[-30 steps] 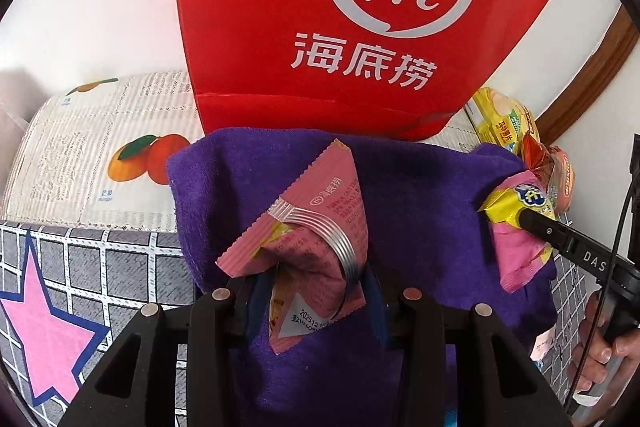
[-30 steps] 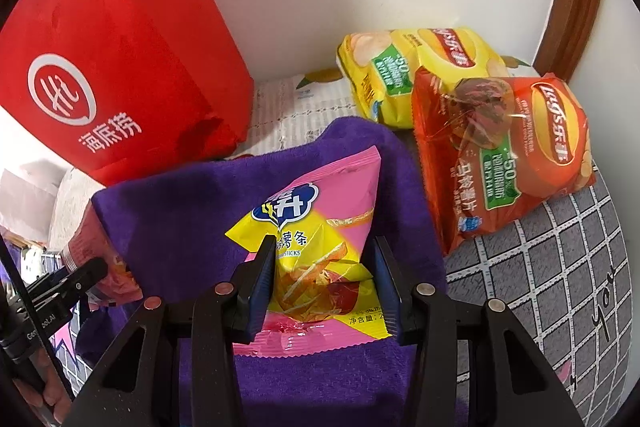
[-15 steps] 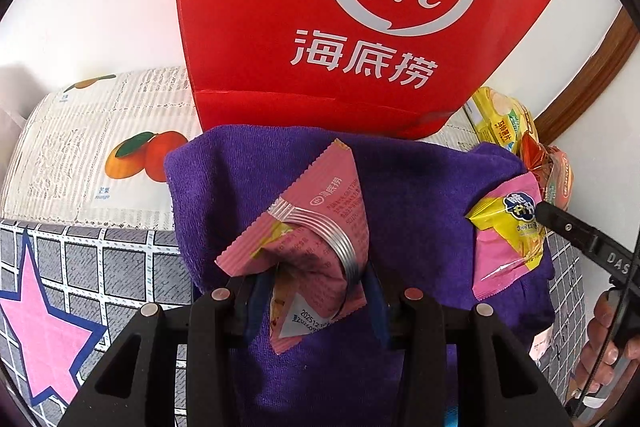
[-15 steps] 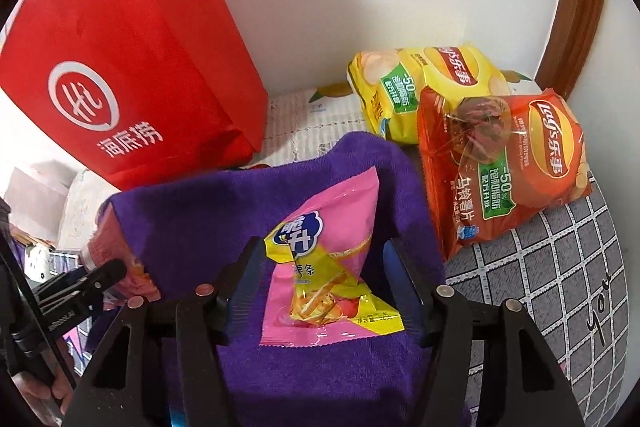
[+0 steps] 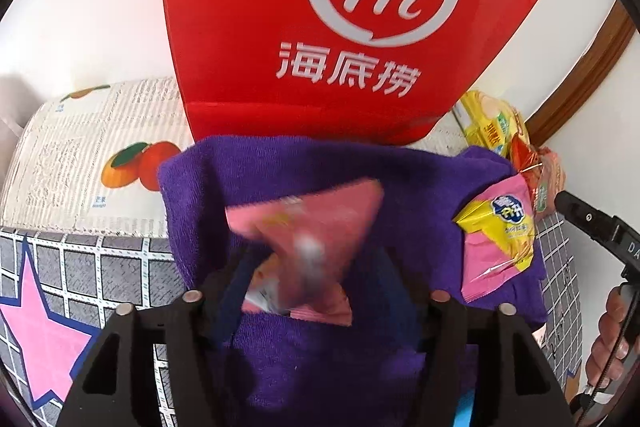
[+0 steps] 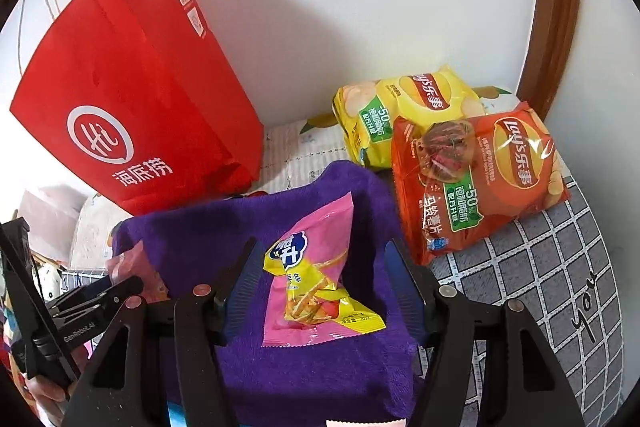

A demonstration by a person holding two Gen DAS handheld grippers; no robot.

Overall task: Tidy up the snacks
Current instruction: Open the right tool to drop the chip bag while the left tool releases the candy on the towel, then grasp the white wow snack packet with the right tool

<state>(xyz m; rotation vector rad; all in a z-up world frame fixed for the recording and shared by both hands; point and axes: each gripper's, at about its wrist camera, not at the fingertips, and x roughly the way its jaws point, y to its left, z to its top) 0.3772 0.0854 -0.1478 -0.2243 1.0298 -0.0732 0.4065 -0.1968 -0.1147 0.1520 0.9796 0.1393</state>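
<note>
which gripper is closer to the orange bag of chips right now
Right. The right gripper straddles the pink and yellow snack on the purple towel, beside the orange chip bag; the left gripper is across the towel.

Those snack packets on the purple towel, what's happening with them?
A person holds two grippers over a purple towel. The right gripper is open around the pink-and-yellow snack packet lying on the towel. The left gripper is opening, with a blurred pink packet between its jaws. Two chip bags and a red paper bag sit behind.
</note>
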